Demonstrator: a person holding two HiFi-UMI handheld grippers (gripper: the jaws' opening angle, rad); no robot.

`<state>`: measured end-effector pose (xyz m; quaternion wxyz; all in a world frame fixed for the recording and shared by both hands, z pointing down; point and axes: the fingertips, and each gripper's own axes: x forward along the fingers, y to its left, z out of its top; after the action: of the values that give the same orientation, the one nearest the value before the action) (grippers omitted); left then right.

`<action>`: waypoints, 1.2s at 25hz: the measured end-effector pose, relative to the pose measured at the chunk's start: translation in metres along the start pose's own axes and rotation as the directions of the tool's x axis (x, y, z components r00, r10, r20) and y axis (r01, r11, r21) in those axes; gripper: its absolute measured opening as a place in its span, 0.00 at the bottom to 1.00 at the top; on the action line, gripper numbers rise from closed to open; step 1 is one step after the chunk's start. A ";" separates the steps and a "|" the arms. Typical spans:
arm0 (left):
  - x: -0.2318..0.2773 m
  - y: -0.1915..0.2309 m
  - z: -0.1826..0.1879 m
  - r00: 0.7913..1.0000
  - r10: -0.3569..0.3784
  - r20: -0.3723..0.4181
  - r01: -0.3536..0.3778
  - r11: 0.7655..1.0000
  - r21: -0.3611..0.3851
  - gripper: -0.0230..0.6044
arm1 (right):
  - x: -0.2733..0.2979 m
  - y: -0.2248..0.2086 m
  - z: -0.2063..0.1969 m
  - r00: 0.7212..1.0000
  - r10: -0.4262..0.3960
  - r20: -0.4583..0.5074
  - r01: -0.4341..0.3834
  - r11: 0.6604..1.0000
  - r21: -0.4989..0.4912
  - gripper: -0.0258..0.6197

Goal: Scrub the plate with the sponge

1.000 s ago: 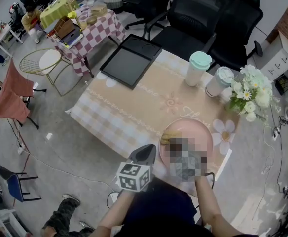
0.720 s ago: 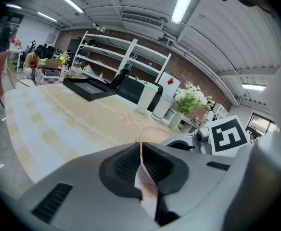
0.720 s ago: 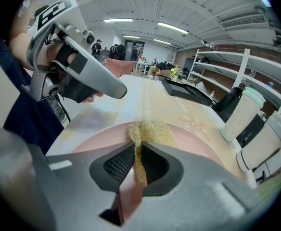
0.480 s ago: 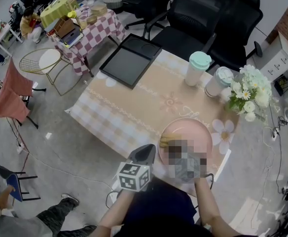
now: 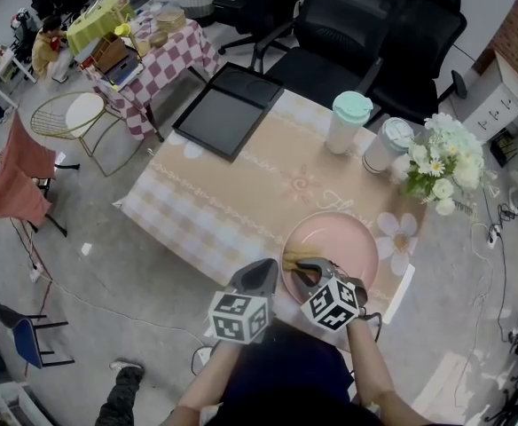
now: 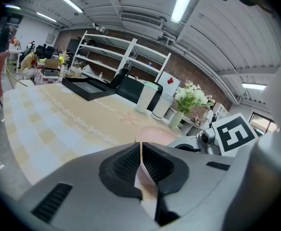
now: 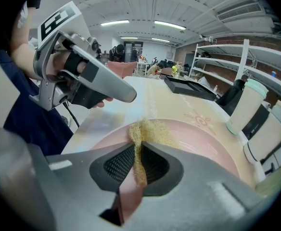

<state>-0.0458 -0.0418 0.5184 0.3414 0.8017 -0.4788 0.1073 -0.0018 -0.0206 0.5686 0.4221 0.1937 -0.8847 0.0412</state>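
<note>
Head view: the plate (image 5: 358,236) lies at the near edge of the table (image 5: 232,193), directly in front of the person and well apart from the black tray (image 5: 228,109). Compared with the frame one second earlier, the sponge (image 5: 300,259) has travelled a short way along the plate's left portion toward the near rim. The plate itself has kept its position. This indicates that a scrubbing stroke is under way and that the plate is being held steady. The right gripper (image 5: 305,271) reaches over the near-left rim onto the sponge. The left gripper (image 5: 275,272) meets the plate's left rim from outside. Left gripper view: the pads are drawn together on a thin pale pink edge, judged to be the plate's rim, so this tool is clamped on the plate as a brace. The plate's bowl lies directly beyond the tips. Right gripper view: the jaws are clenched on the sponge, which is squeezed into a narrow strip between the pads and fans out ahead of them onto the plate's surface. The sponge is yellow, coarse and fibrous, with frayed edges. The plate is round, shallow, glossy and pale pink, with no visible soiling. Its centre and right side are bare, so further strokes appear necessary.
</note>
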 end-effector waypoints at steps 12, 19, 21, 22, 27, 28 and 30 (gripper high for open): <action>0.005 -0.003 0.000 1.000 0.001 -0.008 0.000 1.000 0.009 0.07 | -0.006 0.011 -0.003 0.998 0.066 0.002 -0.066 0.996 0.051 0.11; 0.005 -0.003 -0.002 1.000 0.002 -0.011 -0.002 1.000 0.006 0.07 | -0.010 0.017 -0.003 0.991 0.133 -0.001 -0.132 0.987 0.087 0.11; 0.006 -0.003 -0.003 1.000 0.001 -0.014 -0.001 1.000 0.006 0.07 | -0.012 0.020 -0.003 0.987 0.164 -0.005 -0.162 0.982 0.099 0.11; 0.006 -0.003 -0.004 1.000 0.000 -0.016 0.000 1.000 0.006 0.07 | -0.013 0.021 -0.004 0.984 0.177 -0.009 -0.175 0.979 0.101 0.11; 0.007 -0.004 -0.006 1.000 -0.001 -0.019 0.001 1.000 0.005 0.07 | -0.015 0.025 -0.005 0.978 0.209 -0.016 -0.206 0.972 0.113 0.11; 0.007 -0.005 -0.007 1.000 -0.002 -0.020 0.002 1.000 0.005 0.07 | -0.016 0.026 -0.006 0.977 0.215 -0.015 -0.211 0.970 0.118 0.11; 0.007 -0.005 -0.007 1.000 -0.003 -0.021 0.004 1.000 0.005 0.07 | -0.016 0.028 -0.006 0.974 0.224 -0.012 -0.221 0.967 0.127 0.11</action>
<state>-0.0367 -0.0402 0.5248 0.3446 0.8021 -0.4736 0.1162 0.0016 0.0112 0.5624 0.4135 0.1187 -0.8908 0.1462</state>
